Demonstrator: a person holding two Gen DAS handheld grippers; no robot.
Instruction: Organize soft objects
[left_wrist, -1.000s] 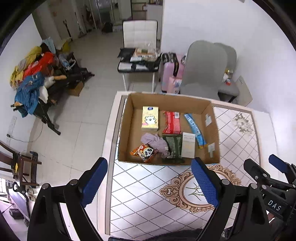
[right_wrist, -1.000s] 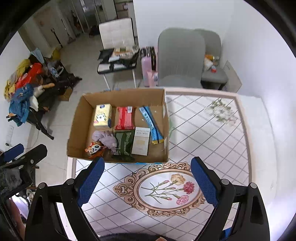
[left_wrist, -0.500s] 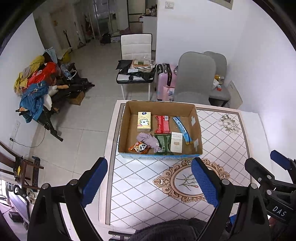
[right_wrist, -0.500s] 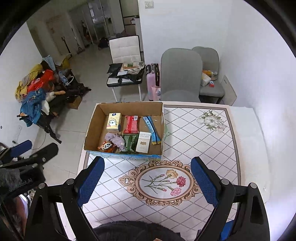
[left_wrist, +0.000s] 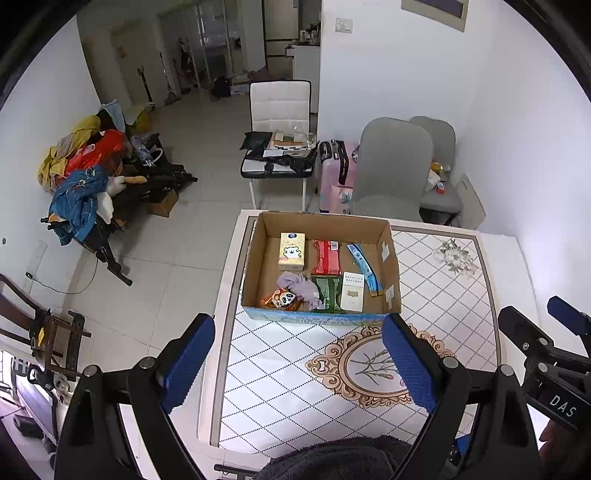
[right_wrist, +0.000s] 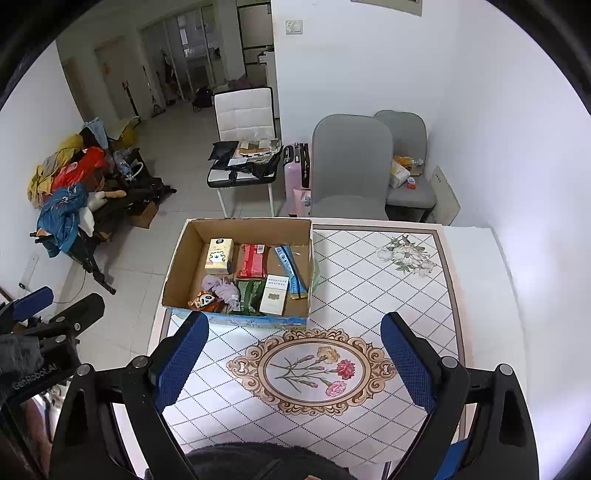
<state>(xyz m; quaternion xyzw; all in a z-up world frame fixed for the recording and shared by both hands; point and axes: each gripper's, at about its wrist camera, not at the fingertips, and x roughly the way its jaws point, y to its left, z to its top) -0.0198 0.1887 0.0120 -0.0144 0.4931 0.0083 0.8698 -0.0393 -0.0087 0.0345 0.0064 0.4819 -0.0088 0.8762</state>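
An open cardboard box (left_wrist: 391, 266) (right_wrist: 173, 273) stands at the far left of the patterned table. In it lie a yellow tissue pack (left_wrist: 292, 251) (right_wrist: 219, 256), a red pack (left_wrist: 325, 257), a blue strip pack (left_wrist: 364, 266), a purple cloth (left_wrist: 298, 287) (right_wrist: 223, 288), a green pack (left_wrist: 328, 293), a white booklet (left_wrist: 352, 291) and a panda snack bag (left_wrist: 281, 299). My left gripper (left_wrist: 298, 363) is open and empty, high above the table's near side. My right gripper (right_wrist: 294, 360) is open and empty, likewise raised.
Two grey chairs (right_wrist: 351, 166) and a pink suitcase (right_wrist: 295, 177) stand behind the table. A white chair (left_wrist: 279, 147) holds clutter. A pile of clothes (left_wrist: 81, 177) lies by the left wall. The table (right_wrist: 476, 295) ends close to the right wall.
Both grippers have risen and pulled back from the box, which now looks smaller and farther. Both stay open and empty.
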